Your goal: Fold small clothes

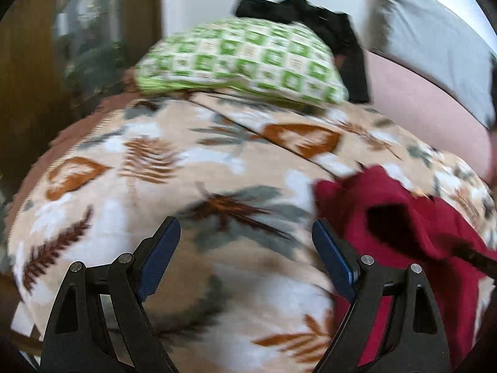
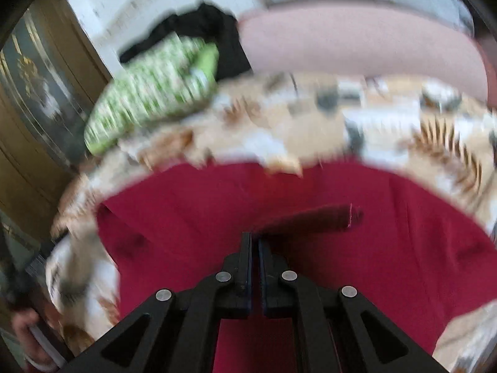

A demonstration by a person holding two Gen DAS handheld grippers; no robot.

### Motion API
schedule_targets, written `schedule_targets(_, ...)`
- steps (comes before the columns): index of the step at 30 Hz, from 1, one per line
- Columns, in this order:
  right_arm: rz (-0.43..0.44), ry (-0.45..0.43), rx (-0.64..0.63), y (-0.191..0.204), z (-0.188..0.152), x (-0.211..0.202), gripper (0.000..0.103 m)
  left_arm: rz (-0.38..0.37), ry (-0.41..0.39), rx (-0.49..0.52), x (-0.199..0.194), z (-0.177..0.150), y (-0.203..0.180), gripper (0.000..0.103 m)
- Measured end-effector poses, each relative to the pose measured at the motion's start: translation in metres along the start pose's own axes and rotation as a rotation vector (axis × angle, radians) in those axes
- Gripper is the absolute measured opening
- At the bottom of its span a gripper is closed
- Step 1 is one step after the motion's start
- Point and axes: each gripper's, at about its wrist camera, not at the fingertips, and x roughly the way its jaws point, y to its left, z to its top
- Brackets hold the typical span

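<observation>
Nearest in the left wrist view, the left claw [image 1: 246,236] is spread wide with nothing between its blue pads, hanging over a leaf-print blanket [image 1: 161,168]. In the right wrist view, the right claw [image 2: 254,242] is pressed together above a red garment [image 2: 357,248]; whether cloth is pinched at its tips cannot be told through the blur. The garment lies spread on the blanket, just right of the left claw. Farther back a green checked pillow [image 1: 242,59] rests on the blanket, with dark clothing [image 1: 335,34] behind it and a pink cushion [image 1: 413,93] to its right.
</observation>
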Motion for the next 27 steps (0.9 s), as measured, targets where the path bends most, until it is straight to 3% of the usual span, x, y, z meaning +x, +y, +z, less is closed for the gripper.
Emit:
schedule_targets(1,-0.002,-0.007,0.009,-0.008,-0.006,-0.003,0.005,-0.023,0.003,0.012,0.000,-0.002,-0.006,0.087)
schedule_targets(3,-0.016,-0.043,0.041,-0.022,-0.013,-0.011,0.019,-0.051,0.003,0.047,-0.001,-0.005,-0.018,0.087)
schedule_targets(4,-0.032,-0.065,0.076,-0.034,-0.016,-0.017,0.046,-0.063,0.006,0.087,0.000,-0.008,-0.027,0.087)
schedule_targets(5,-0.042,-0.091,0.111,-0.043,-0.016,-0.022,0.065,-0.063,0.008,0.115,0.001,-0.010,-0.034,0.087)
schedule_targets(6,-0.036,-0.122,0.151,-0.053,-0.016,-0.028,0.067,-0.056,0.009,0.149,0.003,-0.013,-0.043,0.087)
schedule_targets(8,-0.060,-0.135,0.209,-0.066,-0.009,-0.030,0.067,-0.039,0.026,0.187,0.011,-0.017,-0.054,0.087)
schedule_targets(10,-0.142,-0.124,0.245,-0.075,-0.004,-0.027,0.067,-0.030,0.050,0.196,0.019,-0.020,-0.060,0.087)
schedule_targets(13,-0.143,-0.081,0.185,-0.076,0.003,-0.004,0.067,-0.019,0.066,0.202,0.028,-0.021,-0.064,0.087)
schedule_targets(14,-0.137,-0.053,0.160,-0.075,0.004,0.008,0.063,-0.011,0.058,0.210,0.029,-0.021,-0.066,0.087)
schedule_targets(15,-0.124,-0.020,0.128,-0.071,0.006,0.019,0.054,-0.007,0.054,0.214,0.030,-0.021,-0.066,0.087)
schedule_targets(16,-0.134,0.005,0.087,-0.067,0.006,0.030,0.028,0.002,0.048,0.220,0.029,-0.021,-0.067,0.087)
schedule_targets(19,-0.200,-0.022,-0.050,-0.051,0.010,0.022,0.004,0.017,0.021,0.222,0.025,-0.018,-0.064,0.087)
schedule_targets(21,-0.204,-0.076,-0.081,-0.052,0.018,0.001,0.004,0.006,-0.003,0.195,0.019,-0.013,-0.056,0.087)
schedule_targets(24,-0.326,-0.156,-0.116,-0.061,0.032,-0.027,0.004,-0.021,-0.017,0.125,0.016,-0.007,-0.045,0.087)
schedule_targets(27,-0.390,-0.150,-0.086,-0.085,0.046,-0.017,0.004,-0.030,-0.002,0.113,0.023,-0.004,-0.048,0.087)
